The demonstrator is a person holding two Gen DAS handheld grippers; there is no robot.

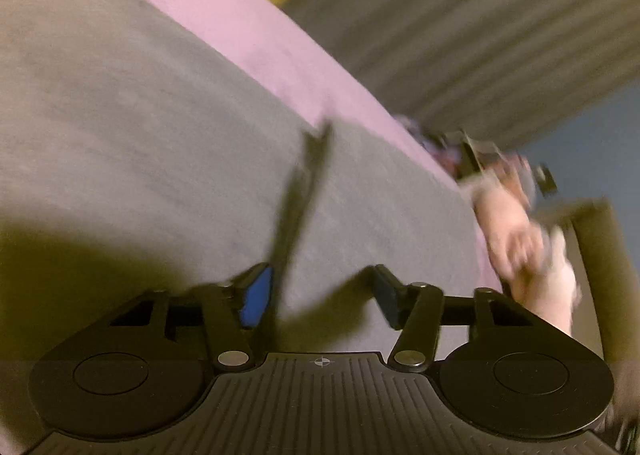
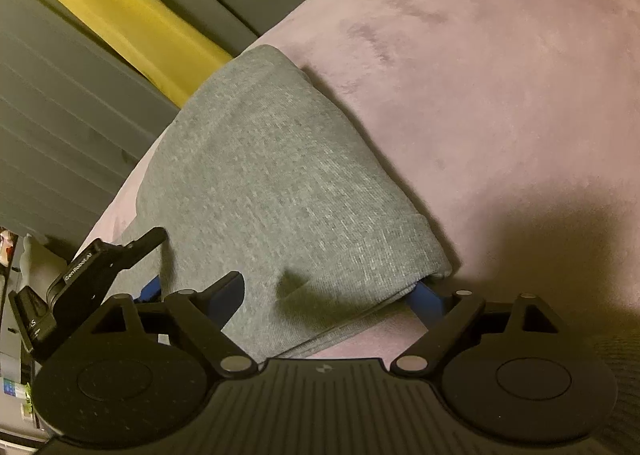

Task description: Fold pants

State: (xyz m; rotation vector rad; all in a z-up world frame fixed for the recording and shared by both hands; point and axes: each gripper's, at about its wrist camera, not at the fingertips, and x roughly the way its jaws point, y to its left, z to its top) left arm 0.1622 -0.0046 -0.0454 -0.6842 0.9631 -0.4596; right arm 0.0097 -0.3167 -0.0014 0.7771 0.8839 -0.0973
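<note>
Grey sweatpants (image 2: 280,183) lie folded into a compact block on a pink plush blanket (image 2: 500,75), filling the centre of the right wrist view and most of the left half of the left wrist view. Judged step: release after a fold, then squaring the stack. Right tongs (image 2: 328,295): blue pads spread wide and straddling the near end of the block, one pad over the grey cloth at lower left of centre, the other at the block's lower right corner where cloth overhangs it; not pressing, so nothing clamped. Left tongs (image 1: 320,291): jaws partly apart above the grey cloth, frame motion-blurred; a dark cord, probably the drawstring (image 1: 300,207), runs up from beside the blue left pad, and I cannot tell whether it touches it. Nothing is pinched between the pads. In the right wrist view the left tongs' body sits at the lower left, at the block's edge. To do this step well: withdraw both tongs clear of the cloth without dragging the top layer, check the right corner is not snagged, tuck the cord in. Pose: both tongs angle downward onto the bed; a hand (image 1: 520,239) gripping the right unit shows at right in the left wrist view, blurred.
</note>
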